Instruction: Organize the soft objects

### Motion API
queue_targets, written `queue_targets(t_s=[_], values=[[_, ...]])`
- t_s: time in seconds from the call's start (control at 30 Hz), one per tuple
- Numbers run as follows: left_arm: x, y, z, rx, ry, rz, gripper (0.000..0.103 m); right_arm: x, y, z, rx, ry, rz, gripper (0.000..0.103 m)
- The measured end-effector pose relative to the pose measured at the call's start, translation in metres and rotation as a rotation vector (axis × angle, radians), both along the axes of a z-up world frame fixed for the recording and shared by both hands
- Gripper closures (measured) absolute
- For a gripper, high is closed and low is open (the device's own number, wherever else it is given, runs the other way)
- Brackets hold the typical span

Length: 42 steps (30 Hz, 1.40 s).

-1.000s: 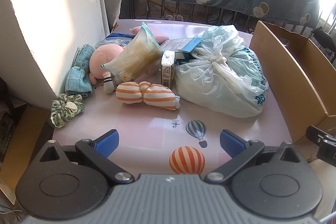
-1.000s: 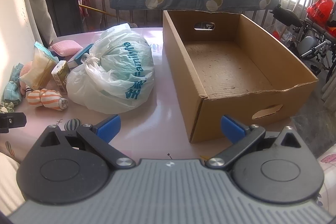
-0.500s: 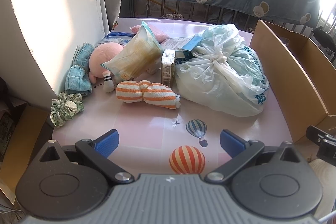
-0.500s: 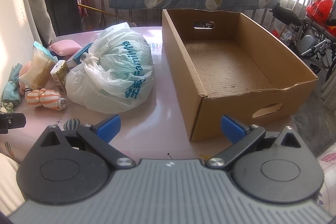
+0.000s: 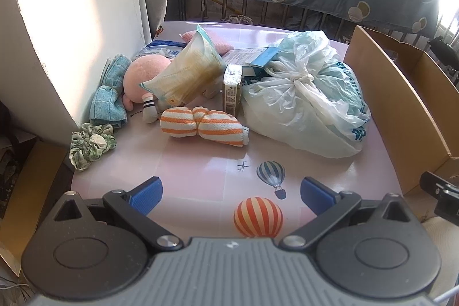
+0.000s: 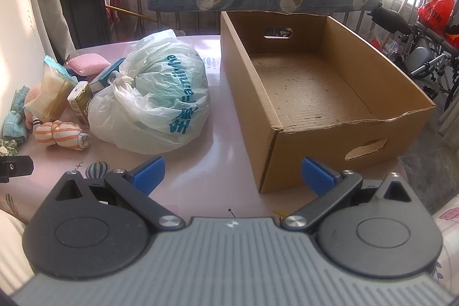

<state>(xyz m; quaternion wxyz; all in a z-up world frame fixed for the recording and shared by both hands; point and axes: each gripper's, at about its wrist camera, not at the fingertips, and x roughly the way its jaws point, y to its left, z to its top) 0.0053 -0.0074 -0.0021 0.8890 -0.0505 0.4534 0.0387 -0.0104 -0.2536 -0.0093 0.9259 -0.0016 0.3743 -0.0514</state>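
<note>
Left gripper (image 5: pixel 231 192) hangs over the near edge of the pink table (image 5: pixel 200 171), jaws spread wide, nothing between them. Right gripper (image 6: pixel 232 172) likewise spread and empty, off to the right, facing the near corner of the cardboard box (image 6: pixel 324 139).

Nearest soft item: orange-striped towel roll (image 5: pixel 202 126), lying flat, straight ahead of the left gripper and slightly left. Its long axis runs left-right, across the line of approach, so the jaws would straddle its knotted waist. Left hand looks clearly nearer; the roll sits far left in the right view.

Beyond it: green scrunchie (image 5: pixel 91 142), blue cloth (image 5: pixel 108 93), pink plush (image 5: pixel 143 75), tied plastic bag (image 5: pixel 304 102). Box empty.
</note>
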Motion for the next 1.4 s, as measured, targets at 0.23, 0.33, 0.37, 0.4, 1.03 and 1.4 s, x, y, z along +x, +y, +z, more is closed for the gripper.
queue_targets(t_s=[0.23,0.33,0.37,0.4,1.03,1.4], values=[[-0.002,0.005,0.0,-0.002,0.002,0.01,0.0,-0.001,0.001,0.001,0.0,-0.005,0.003,0.001],[-0.003,0.007,0.0,-0.001,0.0,0.013,0.0,-0.002,0.002,0.001,0.001,-0.006,0.006,0.001],[-0.004,0.008,0.001,-0.002,0.0,0.014,0.0,-0.002,0.003,0.002,0.002,-0.007,0.006,0.001],[-0.004,0.009,0.001,-0.002,-0.002,0.014,0.0,-0.002,0.003,0.002,0.003,-0.009,0.007,0.001],[-0.003,0.062,0.016,0.042,-0.129,0.028,0.0,0.017,0.018,0.011,0.293,-0.131,0.191,0.001],[0.058,0.108,0.02,0.036,-0.216,0.074,0.014,0.064,0.079,0.016,0.408,-0.175,0.42,0.003]])
